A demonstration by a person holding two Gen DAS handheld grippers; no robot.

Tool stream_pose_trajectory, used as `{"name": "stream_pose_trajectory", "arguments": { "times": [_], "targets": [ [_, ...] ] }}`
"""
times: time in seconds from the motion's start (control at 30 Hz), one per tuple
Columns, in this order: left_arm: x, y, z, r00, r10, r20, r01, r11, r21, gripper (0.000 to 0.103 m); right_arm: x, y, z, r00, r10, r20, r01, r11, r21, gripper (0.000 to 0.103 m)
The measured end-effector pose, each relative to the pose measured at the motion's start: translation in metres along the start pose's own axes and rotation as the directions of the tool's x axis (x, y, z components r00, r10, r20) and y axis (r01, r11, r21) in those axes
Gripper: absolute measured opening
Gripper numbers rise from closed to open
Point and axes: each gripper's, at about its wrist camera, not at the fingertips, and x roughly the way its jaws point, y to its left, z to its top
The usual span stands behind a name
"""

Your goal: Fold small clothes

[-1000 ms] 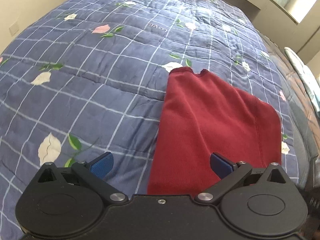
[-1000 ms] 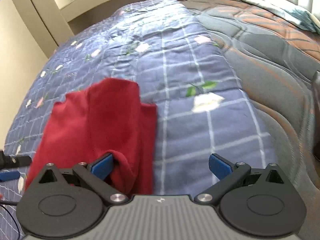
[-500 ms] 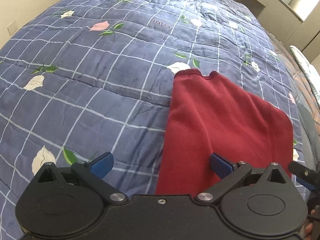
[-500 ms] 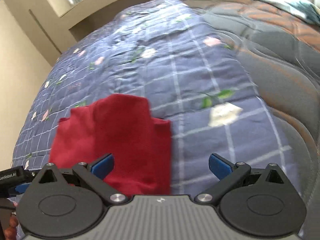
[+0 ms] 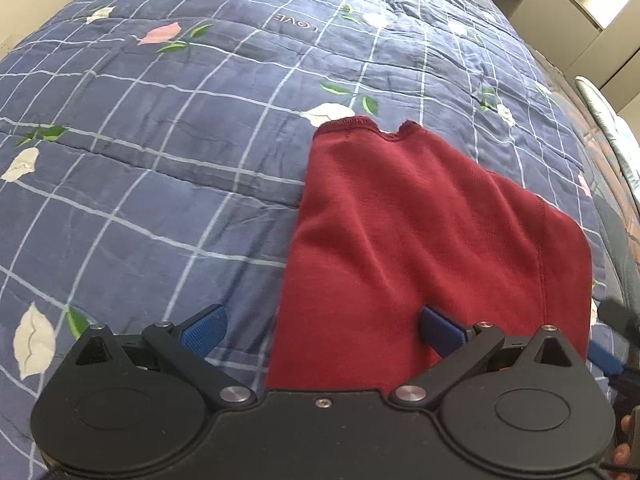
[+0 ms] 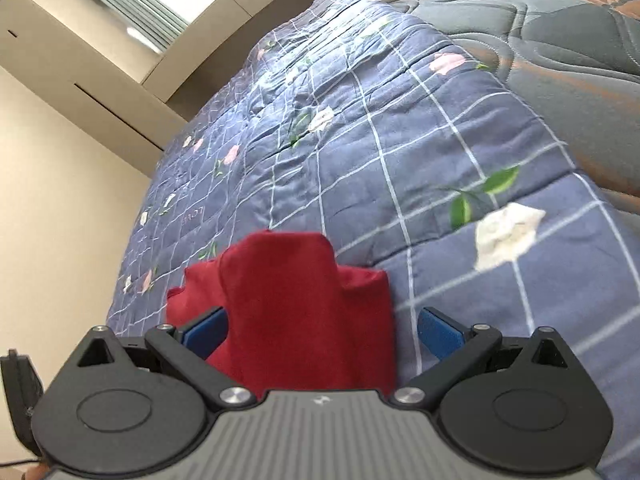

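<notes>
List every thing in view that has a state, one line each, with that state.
Dark red knit garment: folded, lying flat on the quilt, held by neither gripper.
Blue checked floral quilt: spread over the bed, lightly creased.
Left gripper: open, blue pads wide apart, empty.
Right gripper: open, empty, garment below the gap.

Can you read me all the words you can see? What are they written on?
"LOVE" - stitched on the blue quilt, upside down from the left claw's camera.
Another small word patch on the quilt in the right claw's camera is too blurred to read.
No words on the red cloth.
</notes>
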Motion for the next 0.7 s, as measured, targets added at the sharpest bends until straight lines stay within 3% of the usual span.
{"name": "stream_pose_trajectory", "arguments": {
  "times": [0.07, 0.17, 0.3, 0.43, 0.5, 0.7],
  "targets": [
    [0.003, -0.001, 0.0, 1.0, -0.001, 0.0, 0.001, 1.0, -0.009, 0.103, 0.014, -0.007, 0.003, 0.999, -0.014, -0.046, 0.016, 0.999, 0.048, 0.103],
    [0.004, 0.0, 0.0, 1.0, -0.007, 0.0, 0.007, 1.0, -0.021, 0.103, 0.018, -0.019, 0.003, 0.998, 0.037, -0.048, -0.031, 0.993, 0.118, 0.103],
    [0.005, 0.004, -0.002, 1.0, -0.027, 0.003, 0.027, 0.999, -0.04, 0.103, 0.016, -0.022, -0.002, 0.994, 0.089, -0.061, -0.079, 0.986, 0.147, 0.092],
    [0.006, 0.007, -0.004, 0.999, -0.033, 0.003, 0.034, 0.997, -0.068, 0.103, 0.016, -0.02, -0.012, 0.995, 0.072, -0.067, -0.061, 0.986, 0.154, 0.074],
    [0.004, 0.006, -0.004, 1.0, -0.031, 0.0, 0.031, 0.997, -0.07, 0.102, 0.016, -0.022, -0.014, 0.996, 0.064, -0.06, -0.054, 0.986, 0.161, 0.071],
    [-0.004, 0.009, 0.001, 0.998, -0.049, -0.039, 0.047, 0.998, -0.042, 0.102, 0.021, -0.025, -0.012, 0.993, 0.061, -0.103, -0.047, 0.99, 0.135, 0.073]
  ]
}}
